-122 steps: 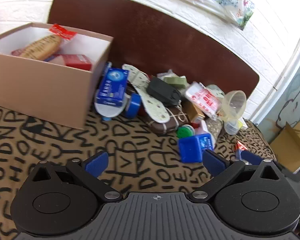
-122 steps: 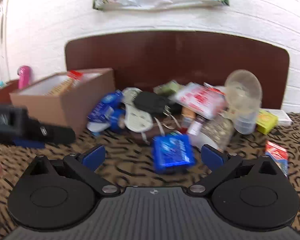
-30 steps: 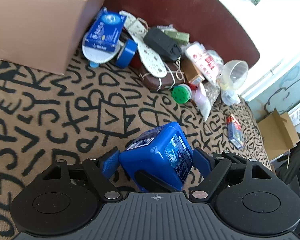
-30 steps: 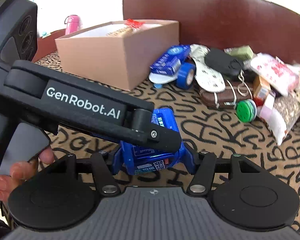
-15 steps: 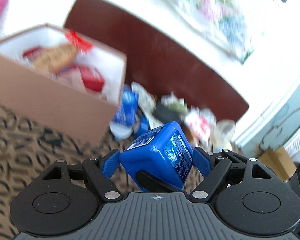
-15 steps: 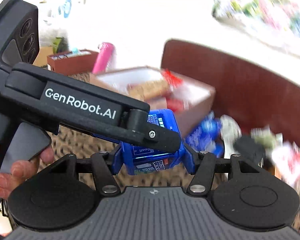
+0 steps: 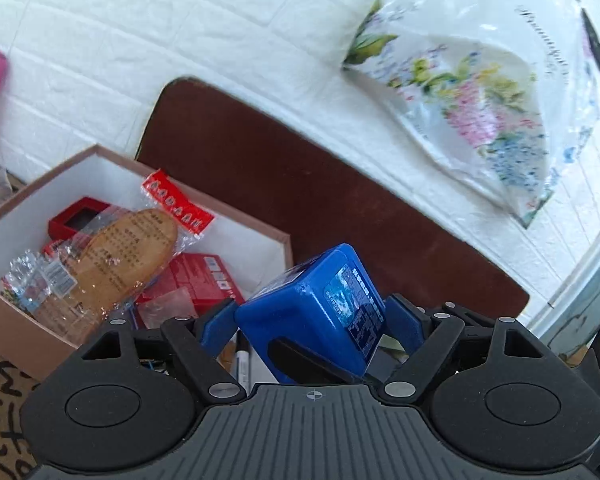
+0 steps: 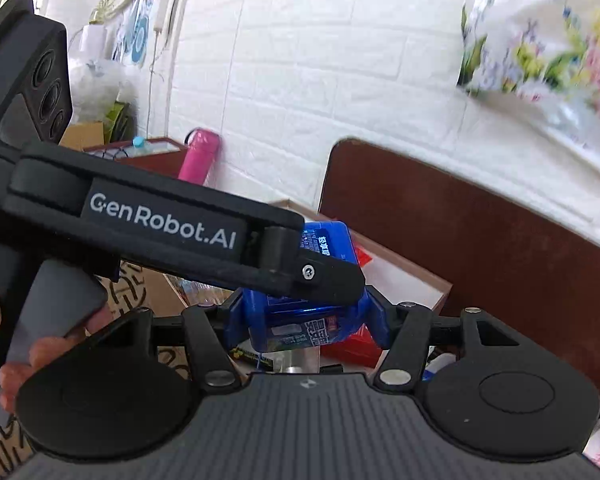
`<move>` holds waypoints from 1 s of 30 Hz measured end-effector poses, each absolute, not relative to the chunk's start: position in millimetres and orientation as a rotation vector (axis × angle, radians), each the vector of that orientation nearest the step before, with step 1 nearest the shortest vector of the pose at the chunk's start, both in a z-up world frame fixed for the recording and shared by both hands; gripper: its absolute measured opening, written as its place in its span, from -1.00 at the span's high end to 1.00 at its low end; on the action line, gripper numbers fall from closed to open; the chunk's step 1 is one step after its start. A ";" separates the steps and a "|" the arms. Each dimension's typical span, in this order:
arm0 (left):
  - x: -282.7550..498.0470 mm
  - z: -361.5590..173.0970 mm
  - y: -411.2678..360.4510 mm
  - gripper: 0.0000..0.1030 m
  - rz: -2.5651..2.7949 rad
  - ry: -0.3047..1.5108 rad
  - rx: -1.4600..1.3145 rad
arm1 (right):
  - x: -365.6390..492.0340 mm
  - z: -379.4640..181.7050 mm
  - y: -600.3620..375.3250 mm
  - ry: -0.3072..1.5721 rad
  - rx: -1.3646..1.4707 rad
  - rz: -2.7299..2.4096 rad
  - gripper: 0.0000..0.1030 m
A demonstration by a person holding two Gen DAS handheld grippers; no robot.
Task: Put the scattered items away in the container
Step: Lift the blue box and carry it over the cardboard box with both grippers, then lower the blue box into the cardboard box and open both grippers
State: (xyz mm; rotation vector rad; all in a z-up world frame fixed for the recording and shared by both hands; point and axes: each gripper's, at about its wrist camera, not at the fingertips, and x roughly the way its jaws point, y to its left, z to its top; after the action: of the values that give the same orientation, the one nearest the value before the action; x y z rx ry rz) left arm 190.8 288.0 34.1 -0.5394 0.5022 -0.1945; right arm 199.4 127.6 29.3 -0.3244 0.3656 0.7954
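Both grippers bear on one blue box (image 7: 312,316): right gripper (image 8: 304,320) jaws pinch its sides; left gripper (image 7: 312,326) jaws are opening with it between them. Glossy, label-printed, tilted, it hangs over the cardboard container (image 7: 16,332) holding packets.

Black gripper (image 7: 312,320), blue pads (image 7: 216,326)
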 end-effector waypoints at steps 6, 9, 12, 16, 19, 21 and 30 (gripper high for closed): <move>214.9 -7.5 299.1 -0.66 -0.186 0.571 -0.591 | 224.5 -3.3 133.0 0.455 -0.333 0.814 -0.24; 217.6 -9.2 295.1 -0.72 -0.173 0.570 -0.537 | 225.3 -6.3 133.6 0.466 -0.328 0.823 -0.25; 221.8 -12.1 295.4 -0.73 -0.176 0.577 -0.531 | 227.9 -8.0 134.2 0.471 -0.322 0.824 -0.25; 221.4 -10.5 290.8 -0.89 -0.178 0.565 -0.505 | 230.5 -8.4 134.5 0.455 -0.309 0.817 -0.46; 214.6 -4.6 288.0 -1.00 -0.133 0.536 -0.486 | 230.0 -5.2 130.0 0.417 -0.286 0.770 -0.85; 211.5 -0.7 287.6 -1.00 -0.137 0.529 -0.483 | 228.5 -2.8 126.1 0.410 -0.267 0.768 -0.87; 196.8 2.7 273.3 -1.00 -0.156 0.542 -0.455 | 221.4 1.7 114.7 0.404 -0.216 0.735 -0.93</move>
State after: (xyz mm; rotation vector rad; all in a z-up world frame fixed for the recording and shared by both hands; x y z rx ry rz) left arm 196.8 273.3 2.7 -0.4546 0.5418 -0.1564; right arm 221.4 114.7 1.7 -0.2159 0.4037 0.7353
